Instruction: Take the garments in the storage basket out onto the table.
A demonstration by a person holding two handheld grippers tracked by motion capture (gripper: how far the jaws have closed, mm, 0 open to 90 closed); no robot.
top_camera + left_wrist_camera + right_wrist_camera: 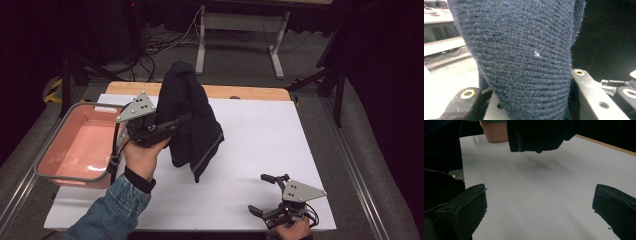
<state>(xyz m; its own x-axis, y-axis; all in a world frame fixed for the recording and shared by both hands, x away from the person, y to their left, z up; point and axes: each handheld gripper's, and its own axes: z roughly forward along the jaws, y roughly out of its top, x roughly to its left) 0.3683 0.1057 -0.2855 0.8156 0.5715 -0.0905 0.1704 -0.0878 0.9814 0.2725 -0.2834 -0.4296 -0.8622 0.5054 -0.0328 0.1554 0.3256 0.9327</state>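
A dark knitted cloth (190,120) hangs in the air above the white table sheet, held up by my left gripper (182,120), which is shut on it. In the left gripper view the knit fabric (524,57) rises between the two jaws and blocks most of the scene. The cloth's lower edge (536,137) dangles free above the sheet in the right gripper view. My right gripper (259,194) rests low near the table's front right edge, open, with nothing between its fingers (461,212).
A pink tub (60,160) sits at the left edge of the table, its corner (495,133) also seen from the right gripper. The white sheet (260,135) covers the wooden table. A desk frame and cables stand beyond the far edge.
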